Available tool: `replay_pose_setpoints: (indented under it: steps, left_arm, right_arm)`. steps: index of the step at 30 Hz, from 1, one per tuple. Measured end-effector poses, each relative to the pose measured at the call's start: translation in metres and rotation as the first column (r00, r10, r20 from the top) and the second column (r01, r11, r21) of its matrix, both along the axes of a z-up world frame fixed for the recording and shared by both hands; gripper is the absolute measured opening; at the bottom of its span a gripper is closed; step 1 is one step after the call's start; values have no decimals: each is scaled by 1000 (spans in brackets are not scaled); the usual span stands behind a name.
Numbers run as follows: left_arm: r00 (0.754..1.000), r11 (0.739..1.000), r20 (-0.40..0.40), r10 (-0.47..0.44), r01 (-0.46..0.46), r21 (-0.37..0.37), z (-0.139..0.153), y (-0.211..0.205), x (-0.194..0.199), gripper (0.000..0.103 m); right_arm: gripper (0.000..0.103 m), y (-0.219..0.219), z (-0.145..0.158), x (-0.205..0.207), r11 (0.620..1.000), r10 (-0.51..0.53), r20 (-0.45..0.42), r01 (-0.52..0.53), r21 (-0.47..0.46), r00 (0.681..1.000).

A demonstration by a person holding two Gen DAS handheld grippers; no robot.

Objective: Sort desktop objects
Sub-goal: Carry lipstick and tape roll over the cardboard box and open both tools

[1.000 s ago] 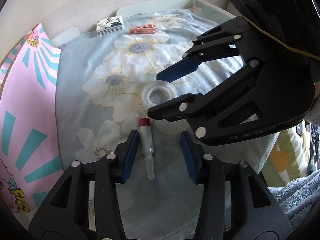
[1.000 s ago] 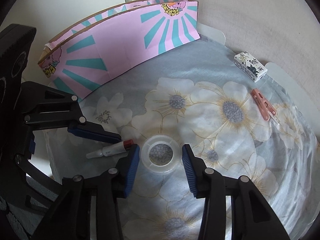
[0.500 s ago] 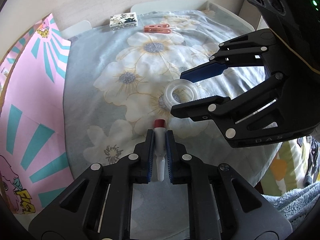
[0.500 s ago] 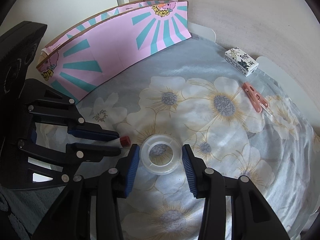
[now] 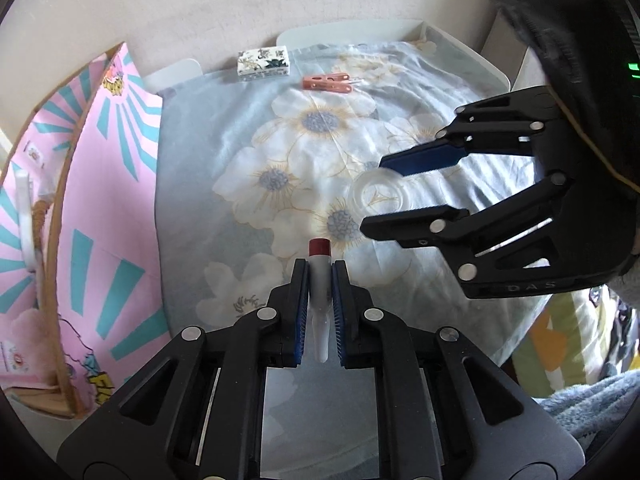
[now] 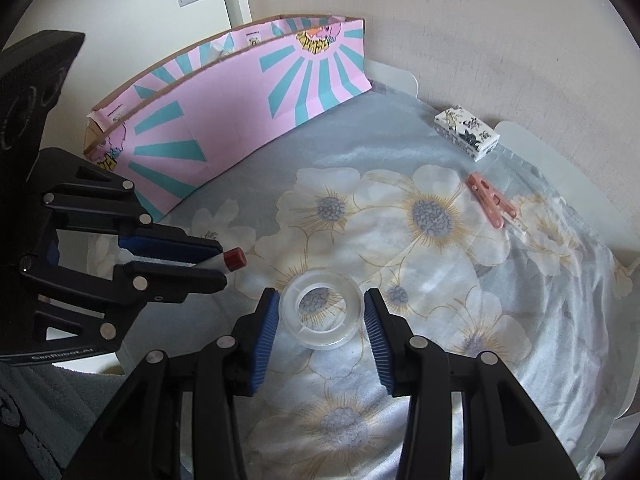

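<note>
A small white tube with a dark red cap is clamped between the blue pads of my left gripper, cap pointing forward and clear of the flowered cloth. In the right wrist view that left gripper comes in from the left with the red cap sticking out. A clear plastic tape ring sits between the pads of my right gripper, both pads against its rim. The left wrist view shows the same ring in the right gripper.
A pink and teal cardboard box stands open along the left side of the cloth. At the far edge lie a white patterned small box and a pink clothespin. A white tray rim borders the cloth, with a wall behind.
My left gripper went from open around the tube lying on the cloth to shut on it, then rose a little with it. The right gripper kept the ring between its pads.
</note>
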State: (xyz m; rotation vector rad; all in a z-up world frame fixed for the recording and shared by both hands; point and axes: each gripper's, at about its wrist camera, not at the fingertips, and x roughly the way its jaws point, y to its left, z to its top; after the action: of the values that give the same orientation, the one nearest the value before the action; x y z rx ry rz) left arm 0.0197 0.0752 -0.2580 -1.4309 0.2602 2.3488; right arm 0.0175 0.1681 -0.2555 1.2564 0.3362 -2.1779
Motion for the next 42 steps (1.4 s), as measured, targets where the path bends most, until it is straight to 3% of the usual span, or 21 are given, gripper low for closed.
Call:
replay_pose_setpoints:
  steps: [9,13,17,22,25,27,31,37,42]
  left_arm:
    - [995,997,-63,81,-81,12,56,-11,-21,10]
    - [988,994,-116,104,-107,-17,78,-20,-32,10]
    - [978,988,-136,156,-157,1,98,-42,-40,10]
    - [957,966,-136,256,-256,15,112,-80,-42,10]
    - [937,940,-76,341,-337,58,112,-113,-44,10]
    - [917,916,-49,396,-391,84,108,-135,-43,10]
    - [895,895,-19,445,-443,47,94,-157,-43,10]
    - [867,866,41,496,-498,48,67,-183,-42,10]
    - [852,850,67,520,-523,56,55,-201,-41,10]
  right_arm:
    - [40,17,63,-10,993,-95,-42,92,-68,995]
    - [40,11,89,-19,995,-88,-88,83,-56,992]
    - [40,1,110,-30,998,-55,-131,50,-40,990]
    - [40,-25,132,-49,998,-2,-163,-7,-54,987]
    - [40,-50,139,-63,997,31,-177,-43,-62,984]
    - [40,-72,141,-74,995,56,-178,-69,-68,982]
    - [40,-117,135,-95,988,104,-133,-118,-97,986]
    - [40,-185,101,-125,979,191,-29,-193,-60,981]
    - [40,-207,76,-131,974,227,30,-226,-27,973]
